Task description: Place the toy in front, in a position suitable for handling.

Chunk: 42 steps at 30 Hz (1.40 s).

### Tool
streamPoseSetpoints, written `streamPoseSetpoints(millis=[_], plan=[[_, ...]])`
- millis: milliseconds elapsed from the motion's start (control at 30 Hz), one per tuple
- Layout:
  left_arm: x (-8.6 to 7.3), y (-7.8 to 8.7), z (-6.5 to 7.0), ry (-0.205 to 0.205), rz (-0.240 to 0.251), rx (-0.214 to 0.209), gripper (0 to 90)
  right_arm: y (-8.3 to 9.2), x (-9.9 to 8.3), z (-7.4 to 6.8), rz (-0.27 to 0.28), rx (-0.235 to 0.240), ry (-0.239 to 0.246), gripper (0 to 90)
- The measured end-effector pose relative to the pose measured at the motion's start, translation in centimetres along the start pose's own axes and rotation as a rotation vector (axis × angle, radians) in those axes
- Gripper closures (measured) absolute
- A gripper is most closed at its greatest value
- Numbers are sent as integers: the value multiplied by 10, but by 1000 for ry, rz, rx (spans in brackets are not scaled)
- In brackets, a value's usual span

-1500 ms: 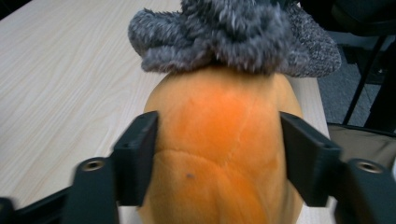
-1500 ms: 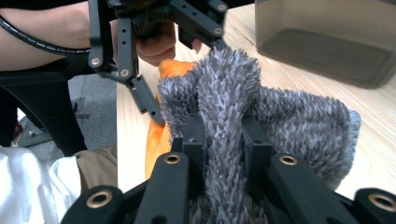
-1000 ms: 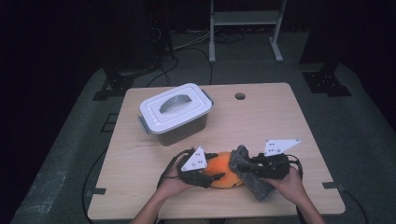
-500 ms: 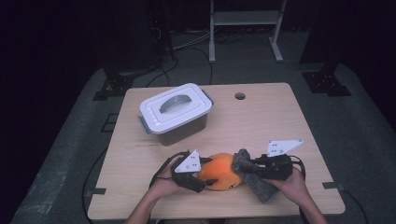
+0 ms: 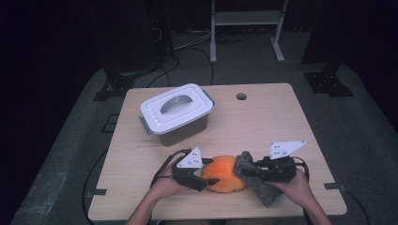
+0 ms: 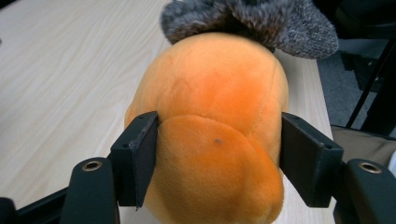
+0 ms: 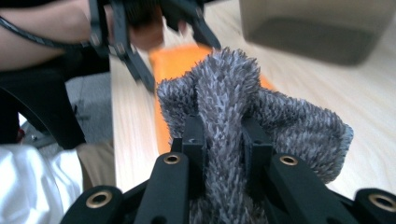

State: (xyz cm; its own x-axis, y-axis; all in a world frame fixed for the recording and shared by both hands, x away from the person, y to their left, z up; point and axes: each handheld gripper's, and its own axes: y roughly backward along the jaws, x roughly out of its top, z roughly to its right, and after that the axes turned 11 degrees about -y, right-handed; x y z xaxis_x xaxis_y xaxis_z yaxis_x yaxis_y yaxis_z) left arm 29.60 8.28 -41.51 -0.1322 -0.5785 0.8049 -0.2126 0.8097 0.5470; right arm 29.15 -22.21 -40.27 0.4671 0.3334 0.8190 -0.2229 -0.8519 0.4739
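Observation:
An orange plush toy (image 5: 224, 172) lies near the table's front edge, and it is large and close in the left gripper view (image 6: 215, 93). My left gripper (image 5: 211, 171) comes at it from the left. Its jaws have just been closing, and both pads (image 6: 148, 149) press into the plush's sides. A grey fuzzy cloth (image 5: 263, 190) lies against the toy's right end. My right gripper (image 7: 224, 135) is shut on a fold of that cloth (image 7: 289, 121). The rest of the cloth hangs below the jaws.
A clear storage box with a white handled lid (image 5: 176, 112) stands at the back left of the wooden table (image 5: 272, 122). A cable hole (image 5: 241, 96) sits near the far edge. Dark floor and a metal frame lie beyond.
More of the orange plush shows between the two grippers than a second ago. Both hands stay in about the same place.

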Motion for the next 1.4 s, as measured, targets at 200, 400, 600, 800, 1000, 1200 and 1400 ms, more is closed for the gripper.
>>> streamPoseSetpoints(millis=[200,400,600,800,1000,1200,1400], plan=[[7,-4,5,-36,-20,13,332,-15,14,-23,-21,-20,95,748],[4,-3,1,14,2,15,312,-8,8,-12,-39,-41,59,750],[11,-8,6,-11,13,13,300,-8,16,-22,-5,-29,86,750],[11,-7,6,-12,17,20,284,-14,16,-24,-37,-28,102,750],[18,-12,12,-52,25,21,299,-12,22,-32,-22,-24,117,750],[22,-16,20,-109,3,10,298,-23,25,-43,-53,-14,155,751],[13,-9,15,-93,-24,-1,308,-16,19,-28,-38,-29,110,751]])
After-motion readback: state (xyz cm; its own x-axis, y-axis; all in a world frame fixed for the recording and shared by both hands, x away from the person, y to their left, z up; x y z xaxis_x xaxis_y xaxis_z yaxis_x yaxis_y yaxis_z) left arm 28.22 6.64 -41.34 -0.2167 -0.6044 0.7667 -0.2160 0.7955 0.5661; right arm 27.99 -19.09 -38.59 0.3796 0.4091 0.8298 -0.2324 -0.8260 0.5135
